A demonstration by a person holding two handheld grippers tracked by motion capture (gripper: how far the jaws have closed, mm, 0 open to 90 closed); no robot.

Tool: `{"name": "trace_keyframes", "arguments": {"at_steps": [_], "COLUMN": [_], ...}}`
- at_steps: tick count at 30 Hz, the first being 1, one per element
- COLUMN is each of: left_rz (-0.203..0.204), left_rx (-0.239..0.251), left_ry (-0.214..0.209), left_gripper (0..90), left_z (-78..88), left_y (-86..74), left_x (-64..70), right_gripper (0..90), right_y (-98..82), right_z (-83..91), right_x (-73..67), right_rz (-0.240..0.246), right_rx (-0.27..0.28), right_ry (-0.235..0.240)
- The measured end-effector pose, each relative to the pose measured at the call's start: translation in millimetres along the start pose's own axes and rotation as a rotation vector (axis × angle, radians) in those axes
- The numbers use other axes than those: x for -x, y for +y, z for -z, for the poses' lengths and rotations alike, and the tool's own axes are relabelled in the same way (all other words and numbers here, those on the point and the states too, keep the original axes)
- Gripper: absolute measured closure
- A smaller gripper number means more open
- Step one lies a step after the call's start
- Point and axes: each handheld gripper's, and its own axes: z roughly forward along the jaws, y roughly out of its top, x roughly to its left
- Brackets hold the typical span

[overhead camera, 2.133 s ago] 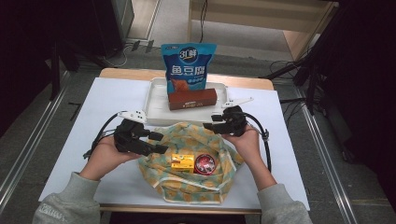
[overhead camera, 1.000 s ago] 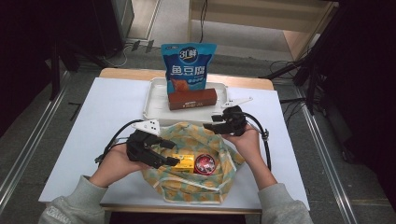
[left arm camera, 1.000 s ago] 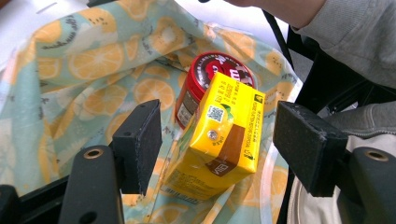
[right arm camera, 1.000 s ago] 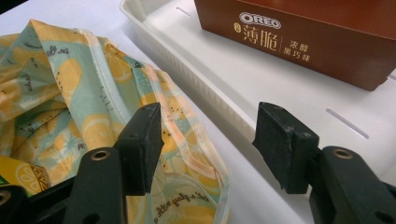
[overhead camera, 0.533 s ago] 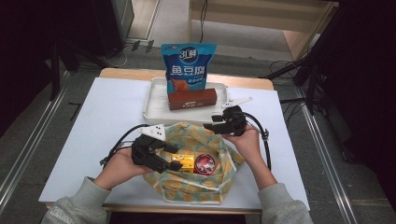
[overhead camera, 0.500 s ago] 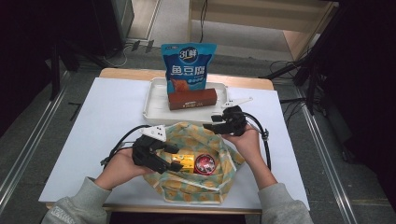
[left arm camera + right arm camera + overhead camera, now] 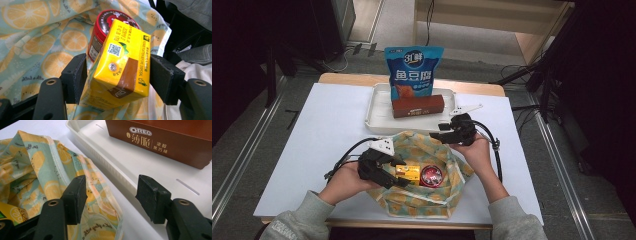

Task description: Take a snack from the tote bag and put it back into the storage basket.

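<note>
An orange-print cloth bag (image 7: 427, 202) lies open at the table's front. Inside it a yellow drink carton (image 7: 408, 172) lies against a red-lidded can (image 7: 431, 176). My left gripper (image 7: 401, 176) reaches into the bag from the left. In the left gripper view its jaws (image 7: 117, 72) straddle the carton (image 7: 120, 65), the pads close beside its two sides with a thin gap at the left pad. The can (image 7: 105, 22) lies just behind. My right gripper (image 7: 435, 137) stands open over the bag's far rim (image 7: 100, 195), nothing between its pads.
A white tray (image 7: 374, 107) behind the bag holds a brown Oreo box (image 7: 418, 106) and a blue snack pouch (image 7: 413, 70) standing upright. The tray's edge (image 7: 125, 182) runs right beside the right gripper. White table (image 7: 322, 125) surface spreads to the left.
My left gripper has moved right and down into the bag, so its jaws now stand around the yellow carton. The right gripper has stayed where it was.
</note>
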Motion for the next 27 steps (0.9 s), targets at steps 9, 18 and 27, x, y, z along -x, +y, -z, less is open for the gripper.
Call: {"name": "trace_keyframes", "arguments": {"at_steps": [9, 18, 27], "left_rz": [-0.010, -0.018, -0.017], "left_rx": [-0.017, -0.028, -0.016], "left_ry": [0.012, 0.016, 0.019], "left_gripper": [35.9, 38.7, 40.8], "left_z": [-9.7, -14.8, -14.7], "left_y": [-2.6, -2.8, -2.4], "left_x": [-0.2, 0.4, -0.3], "right_gripper": [42.2, 42.2, 42.2], "right_y": [-0.3, -0.7, -1.2], "right_z": [-1.2, -2.7, -3.5], "right_x": [-0.4, -0.8, -1.0], "right_rz": [0.003, 0.006, 0.001], "right_rx": [-0.005, -0.010, -0.014], "right_ry": [0.002, 0.002, 0.007]}}
